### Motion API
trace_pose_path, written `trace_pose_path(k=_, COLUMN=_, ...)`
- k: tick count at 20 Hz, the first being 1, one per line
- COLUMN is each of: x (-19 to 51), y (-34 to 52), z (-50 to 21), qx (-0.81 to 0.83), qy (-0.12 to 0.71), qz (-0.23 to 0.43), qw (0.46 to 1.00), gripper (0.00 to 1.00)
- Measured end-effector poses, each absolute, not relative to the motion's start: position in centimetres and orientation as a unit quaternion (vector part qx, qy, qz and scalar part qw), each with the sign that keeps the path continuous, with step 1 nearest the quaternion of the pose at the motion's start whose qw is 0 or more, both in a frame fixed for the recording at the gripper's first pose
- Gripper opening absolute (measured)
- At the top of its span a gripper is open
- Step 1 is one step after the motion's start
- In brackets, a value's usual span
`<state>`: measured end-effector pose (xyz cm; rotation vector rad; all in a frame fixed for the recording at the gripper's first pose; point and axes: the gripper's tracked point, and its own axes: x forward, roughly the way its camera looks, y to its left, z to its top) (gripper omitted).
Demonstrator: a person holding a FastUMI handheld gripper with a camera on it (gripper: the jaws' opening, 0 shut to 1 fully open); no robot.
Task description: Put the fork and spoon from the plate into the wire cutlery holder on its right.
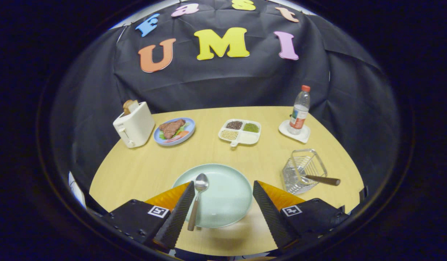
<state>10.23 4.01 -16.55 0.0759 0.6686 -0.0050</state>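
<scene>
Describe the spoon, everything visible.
The spoon looks like metal at the bowl and neck, with a brown, wood-look handle. It lies flat on the pale green plate, bowl up and toward the table's far side, handle end overhanging the plate's near rim. It sits between the open jaws of the gripper, close by one finger; contact with it cannot be told.

a round pale wooden table carries a mint plate at centre, wire cutlery holder at three o'clock, cream toaster at ten, blue steak plate at eleven, white divided dish at twelve, and white coaster at one.
</scene>
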Motion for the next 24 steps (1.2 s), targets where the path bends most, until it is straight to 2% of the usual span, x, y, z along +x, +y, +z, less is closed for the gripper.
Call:
trace_pose_path(k=9, x=11.3, y=8.0, z=-23.8, qx=0.053, qy=0.393, qz=0.014, qw=0.918, gripper=0.93)
trace_pose_path(k=13, x=11.3, y=8.6, z=-26.8, qx=0.047, qy=0.423, qz=0.009, qw=0.905, gripper=0.85)
trace_pose_path(k=15, x=11.5, y=9.1, z=-27.9, qx=0.052, qy=0.435, qz=0.017, qw=0.899, gripper=0.79)
trace_pose_path(k=18, x=11.3, y=9.3, z=-29.3, qx=0.061, qy=0.462, qz=0.022, qw=0.885, gripper=0.59)
trace_pose_path(k=20, x=11.9, y=9.2, z=-29.0, qx=0.078, qy=0.452, qz=0.016, qw=0.888, gripper=0.46)
trace_pose_path(k=22, x=11.6, y=9.5, z=-29.5, qx=0.090, qy=0.461, qz=0.020, qw=0.883, gripper=0.20)
trace_pose_path(k=24, x=11.6, y=9.6, z=-29.5, qx=0.083, qy=0.458, qz=0.024, qw=0.885, gripper=0.19)
